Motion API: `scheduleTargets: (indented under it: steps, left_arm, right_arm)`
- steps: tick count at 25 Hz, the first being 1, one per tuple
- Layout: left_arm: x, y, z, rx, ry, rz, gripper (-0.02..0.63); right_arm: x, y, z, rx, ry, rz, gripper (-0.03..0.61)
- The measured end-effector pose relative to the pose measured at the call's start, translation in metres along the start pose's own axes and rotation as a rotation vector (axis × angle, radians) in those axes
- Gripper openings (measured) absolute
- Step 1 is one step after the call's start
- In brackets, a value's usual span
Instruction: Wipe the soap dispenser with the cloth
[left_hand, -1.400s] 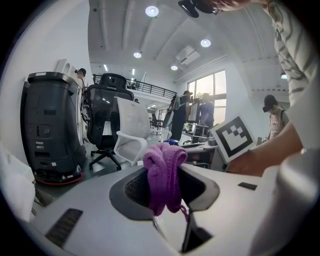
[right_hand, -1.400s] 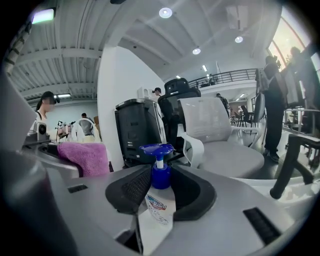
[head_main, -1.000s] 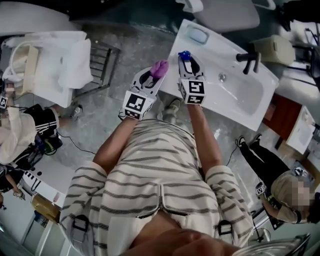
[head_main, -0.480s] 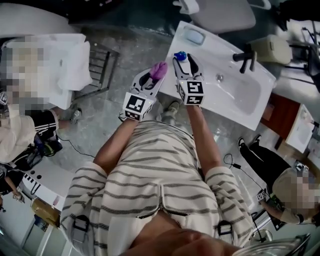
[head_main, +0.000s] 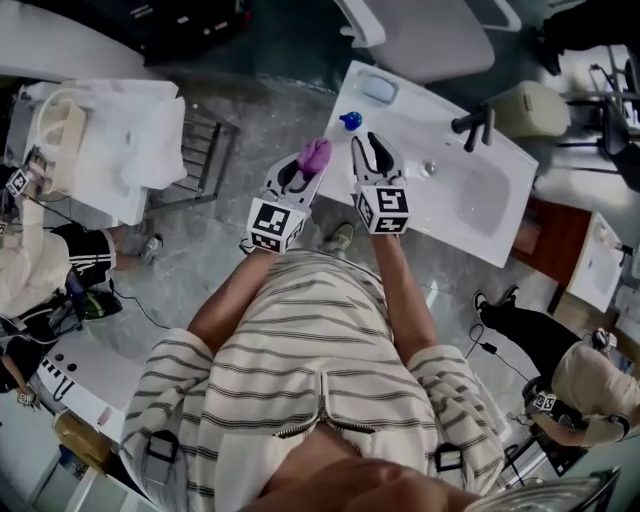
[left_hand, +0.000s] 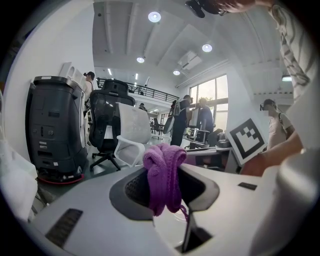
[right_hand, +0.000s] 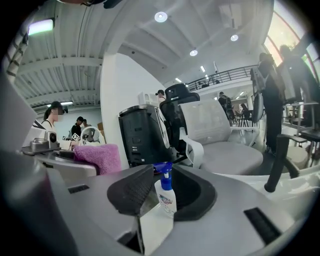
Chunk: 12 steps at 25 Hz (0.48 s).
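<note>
The soap dispenser, a small white bottle with a blue pump top, stands alone near the left end of the white sink counter. My right gripper hovers just short of it, open. Its jaws have just been closing, with nothing between them. In the right gripper view the soap dispenser shows through the gap of the right gripper, beyond the tips. My left gripper is shut on a bunched purple cloth, level with the right one. The cloth fills the left gripper.
A black faucet rises over the basin. A soap dish sits at the counter's far end. A grey office chair stands behind the sink. A white table with fabric is at the left. People sit nearby.
The right gripper's jaws let go of the dispenser and drew back and up; the bottle now stands free on the counter. The left gripper rose slightly with the cloth.
</note>
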<state>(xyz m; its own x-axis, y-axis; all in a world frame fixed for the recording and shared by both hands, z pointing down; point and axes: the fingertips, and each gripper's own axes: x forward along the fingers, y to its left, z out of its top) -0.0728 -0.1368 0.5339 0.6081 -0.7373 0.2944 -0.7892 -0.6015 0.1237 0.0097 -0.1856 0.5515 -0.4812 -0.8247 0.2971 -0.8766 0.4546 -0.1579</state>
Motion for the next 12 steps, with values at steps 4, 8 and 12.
scheduleTargets:
  steps: [4, 8, 12]
  left_arm:
    - [-0.007, -0.011, 0.002, 0.013, -0.001, 0.002, 0.128]
    - [-0.011, -0.022, 0.007, 0.033, -0.012, 0.000, 0.129]
    - [-0.013, -0.028, 0.013, 0.056, -0.028, 0.004, 0.129]
  right_arm:
    - [-0.020, 0.003, 0.009, 0.008, -0.035, 0.004, 0.067]
    - [-0.039, 0.008, 0.019, 0.005, -0.073, 0.011, 0.035]
    - [-0.055, 0.009, 0.030, 0.007, -0.121, 0.011, -0.002]
